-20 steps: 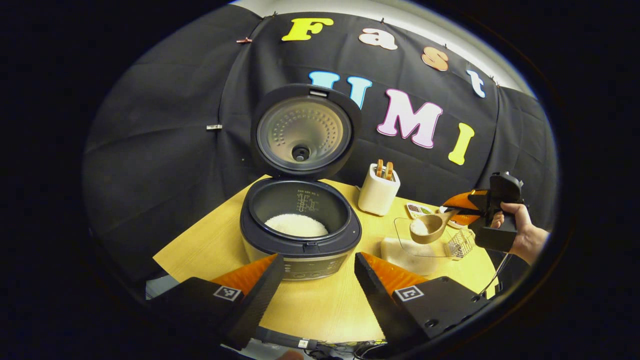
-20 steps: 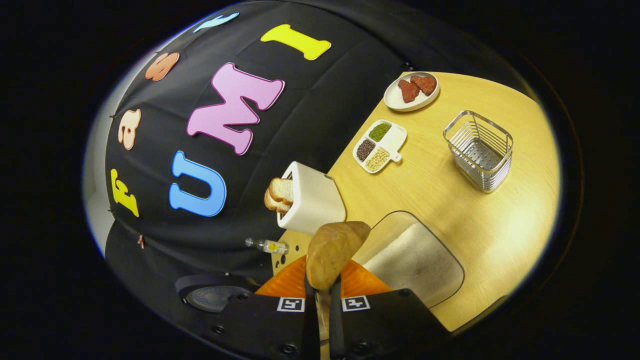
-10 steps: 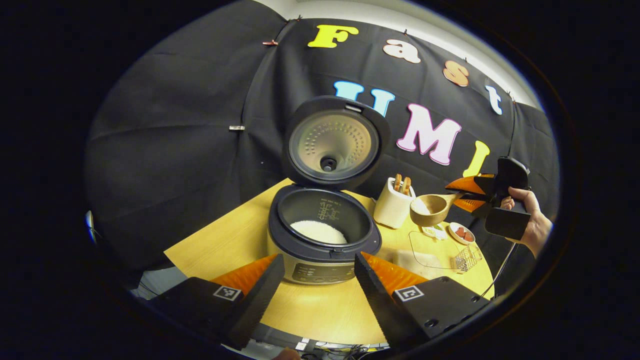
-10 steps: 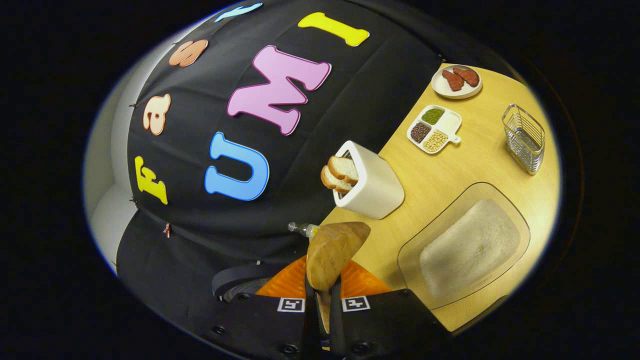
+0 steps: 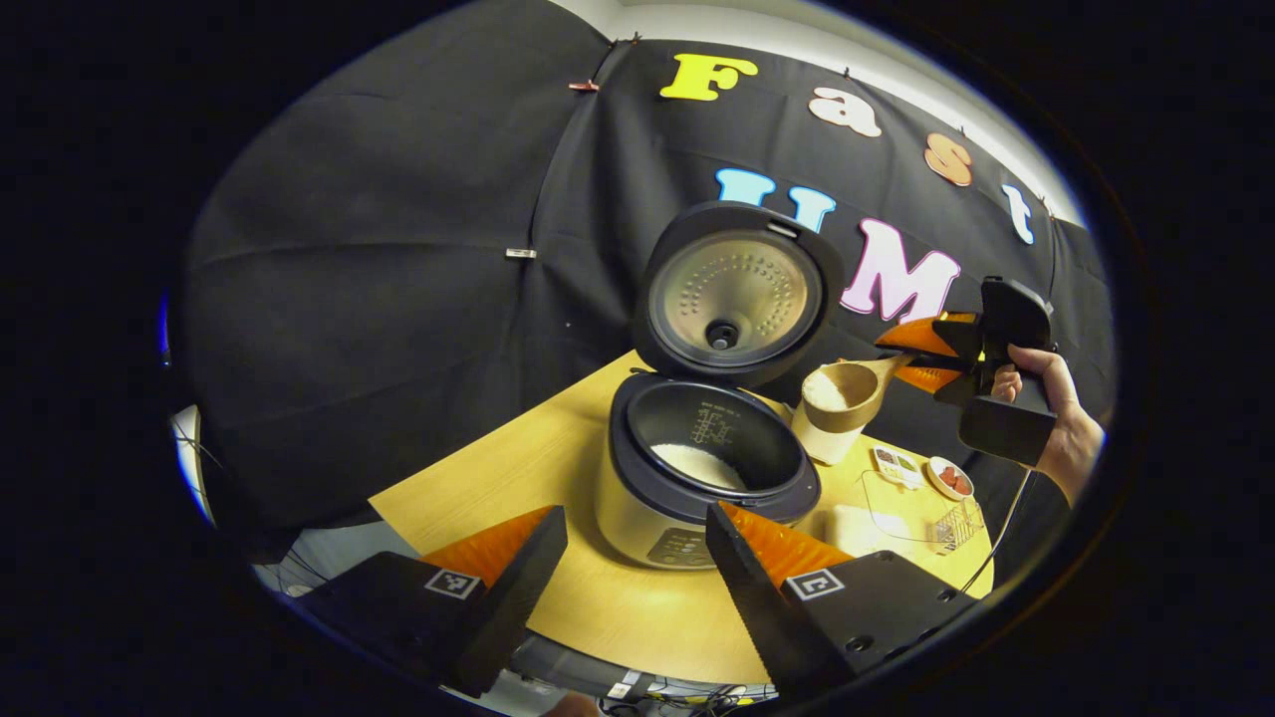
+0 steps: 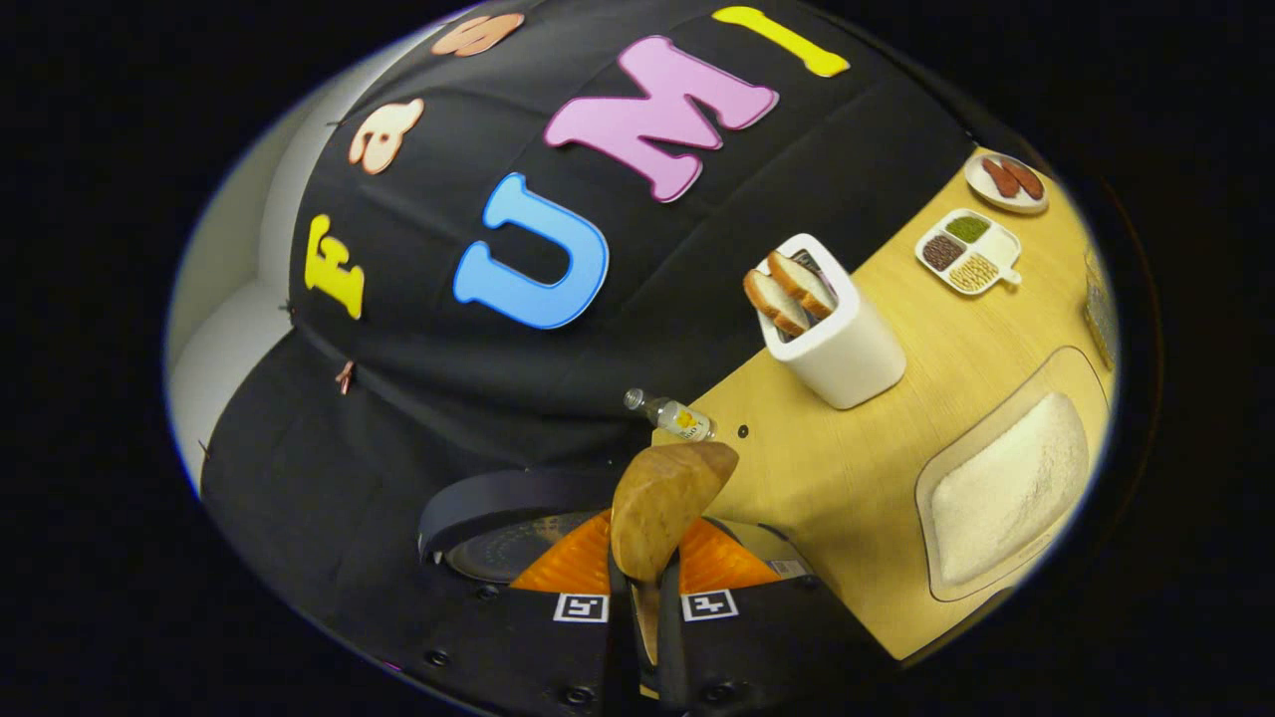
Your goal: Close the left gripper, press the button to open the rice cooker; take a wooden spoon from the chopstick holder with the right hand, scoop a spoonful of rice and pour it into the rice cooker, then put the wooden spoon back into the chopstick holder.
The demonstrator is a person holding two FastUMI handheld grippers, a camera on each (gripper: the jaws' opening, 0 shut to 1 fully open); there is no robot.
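The rice cooker [image 5: 647, 513] stands open on the wooden table, lid [image 5: 732, 294] upright, with white rice low in its dark pot [image 5: 697, 463]. My left gripper [image 5: 637, 558] hovers open in front of the cooker, nothing between its fingers. To the right, a hand holds my right gripper [image 5: 901, 360], shut on the handle of a wooden spoon [image 5: 842, 393]. The spoon's bowl carries rice and hangs level just right of the cooker's rim. In the right gripper view the spoon [image 6: 662, 508] juts up from my right gripper [image 6: 642, 588], with the lid's edge [image 6: 518, 493] just beyond it.
A white box with bread slices [image 6: 832, 334] stands behind the spoon. A glass tray of rice [image 6: 1006, 488] lies at the right, a small bottle [image 6: 677, 416] near the wall. A divided dish [image 6: 966, 249], a plate [image 6: 1006, 181] and a wire basket [image 5: 956, 513] sit farther right.
The right gripper lifted the loaded spoon from above the rice tray and carried it left, up to the cooker's rim. The left gripper view swung left, so the cooker sits farther right.
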